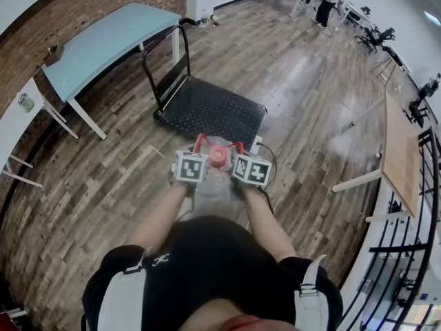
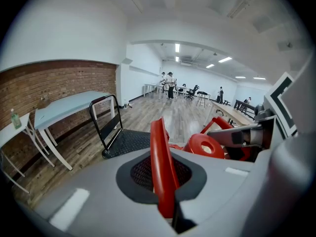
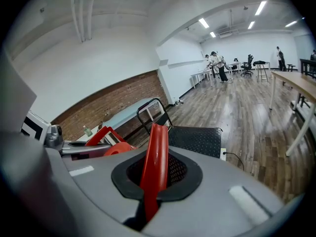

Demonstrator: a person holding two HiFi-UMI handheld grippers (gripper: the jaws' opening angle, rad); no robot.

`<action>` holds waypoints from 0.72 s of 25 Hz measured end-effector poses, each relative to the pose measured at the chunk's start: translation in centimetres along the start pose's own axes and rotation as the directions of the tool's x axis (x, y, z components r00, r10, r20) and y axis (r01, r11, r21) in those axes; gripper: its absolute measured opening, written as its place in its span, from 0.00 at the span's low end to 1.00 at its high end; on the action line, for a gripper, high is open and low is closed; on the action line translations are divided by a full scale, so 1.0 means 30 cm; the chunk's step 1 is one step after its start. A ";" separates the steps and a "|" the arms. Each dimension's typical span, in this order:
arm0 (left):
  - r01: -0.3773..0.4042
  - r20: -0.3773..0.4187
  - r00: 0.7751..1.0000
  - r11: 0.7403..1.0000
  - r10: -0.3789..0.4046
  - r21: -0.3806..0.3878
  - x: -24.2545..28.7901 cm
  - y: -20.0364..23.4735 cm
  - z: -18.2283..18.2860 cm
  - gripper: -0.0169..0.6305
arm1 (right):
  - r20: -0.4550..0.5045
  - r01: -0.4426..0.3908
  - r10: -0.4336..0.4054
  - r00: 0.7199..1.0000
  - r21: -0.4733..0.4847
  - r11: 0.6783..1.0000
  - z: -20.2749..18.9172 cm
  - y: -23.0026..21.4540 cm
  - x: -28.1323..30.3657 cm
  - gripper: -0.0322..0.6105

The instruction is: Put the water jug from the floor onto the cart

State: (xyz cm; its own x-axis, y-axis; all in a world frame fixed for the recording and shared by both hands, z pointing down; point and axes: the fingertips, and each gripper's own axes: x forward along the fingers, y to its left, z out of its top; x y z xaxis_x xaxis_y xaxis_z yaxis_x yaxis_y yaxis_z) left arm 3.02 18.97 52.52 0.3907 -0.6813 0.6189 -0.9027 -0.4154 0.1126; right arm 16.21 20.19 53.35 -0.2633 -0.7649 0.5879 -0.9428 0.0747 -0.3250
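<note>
Brick-red wall (image 1: 83,9) across the upper left of the head view. Against it, at the left edge, a white side table (image 1: 15,123) bearing a small clear bottle (image 1: 25,102), and just beside that a long pale blue table (image 1: 103,43). Above the frame's middle, a black flatbed cart with an upright black push handle (image 1: 210,109), deck bare, standing on the brown wood-plank floor (image 1: 89,185).

Just below the cart's near edge, at frame centre:
- Left gripper (image 1: 195,156), jaws pressed together on the left red plastic carry handle (image 2: 160,167), which runs upright through the notch between them in the left gripper view.
- Clear water jug with a round red cap (image 1: 215,185), between the two grippers and close to the cart but not on its deck. Resting on the planks or lifted off them: cannot tell.
- Right gripper (image 1: 239,158), likewise clamped on the right red plastic carry handle (image 3: 155,162), the red strip pinched between its grey jaws in the right gripper view.

Bare forearms reaching up from the bottom of the frame to both grippers. Farther right, a light wooden desk (image 1: 400,150), then a black metal railing (image 1: 413,240) along the lower right edge.
</note>
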 end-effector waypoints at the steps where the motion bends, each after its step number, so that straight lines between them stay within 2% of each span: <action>1: 0.000 0.000 1.000 1.000 0.000 -0.002 -0.001 0.011 -0.001 0.03 | -0.001 -0.001 0.001 1.000 -0.003 1.000 0.001 0.010 0.006 0.08; 9: 0.013 0.015 1.000 1.000 -0.013 0.024 -0.008 0.082 0.001 0.03 | 0.023 0.007 -0.007 1.000 0.001 1.000 0.012 0.065 0.036 0.08; 18: 0.017 0.006 1.000 1.000 -0.017 0.003 0.035 0.164 0.002 0.03 | 0.022 0.004 -0.004 1.000 -0.006 1.000 0.020 0.100 0.112 0.08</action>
State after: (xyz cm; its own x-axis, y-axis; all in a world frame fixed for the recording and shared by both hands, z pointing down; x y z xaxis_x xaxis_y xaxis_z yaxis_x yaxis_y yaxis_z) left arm -0.99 16.18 53.67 0.4075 -0.6774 0.6124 -0.8952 -0.4289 0.1212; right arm 12.61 17.45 53.91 -0.2548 -0.7789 0.5731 -0.9451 0.0752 -0.3179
